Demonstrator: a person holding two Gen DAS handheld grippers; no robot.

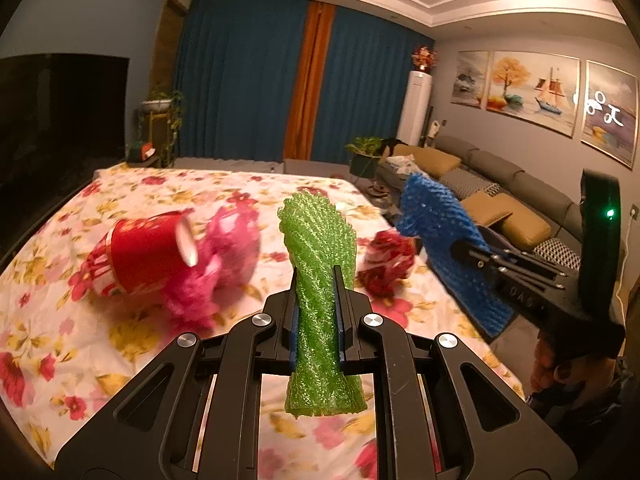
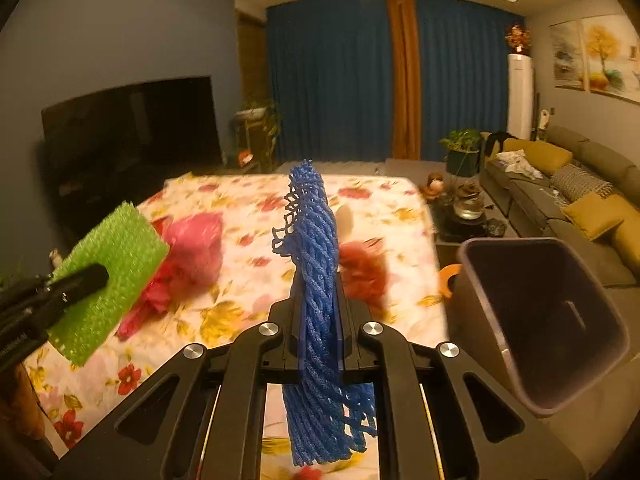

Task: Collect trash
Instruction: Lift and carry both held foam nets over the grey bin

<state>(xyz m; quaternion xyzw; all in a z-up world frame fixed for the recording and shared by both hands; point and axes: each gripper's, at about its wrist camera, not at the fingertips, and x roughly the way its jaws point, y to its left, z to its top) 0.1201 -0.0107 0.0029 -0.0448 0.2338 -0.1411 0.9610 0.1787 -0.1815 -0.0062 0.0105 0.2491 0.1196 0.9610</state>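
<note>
A flowered cloth (image 1: 168, 196), white with red, pink and yellow blooms, covers the desk (image 2: 256, 196) from edge to edge. On it, in the left wrist view, a red paper cup (image 1: 144, 252) lies on its side with its white mouth toward the middle, touching a crumpled pink foam net (image 1: 224, 256). A crumpled red wrapper (image 1: 386, 264) lies to the right, apart from them; it is blurred, so what it is made of cannot be told.

The left claw (image 1: 316, 276) is pinched nearly closed on a green foam net (image 1: 320, 260), which stands upright between its pads, above the cloth. The right claw (image 2: 318, 280) is likewise almost closed, gripping a blue foam net (image 2: 316, 280) that rises above the fingers and hangs below them. Both nets are lifted clear of the desk.

Just beside the desk's right edge, in the right wrist view, stands a dark purple bin (image 2: 548, 332), its square mouth open. An orange object (image 2: 448, 276) shows between bin and desk.

Around them is a living room: dark blue curtains (image 1: 248, 76) with an orange strip across the far wall, a black television (image 2: 132, 124) on the left, a white standing air conditioner (image 1: 416, 108), potted plants, a grey sofa (image 1: 516, 192) with mustard cushions along the right wall, and three framed paintings (image 1: 532, 92) above it.
</note>
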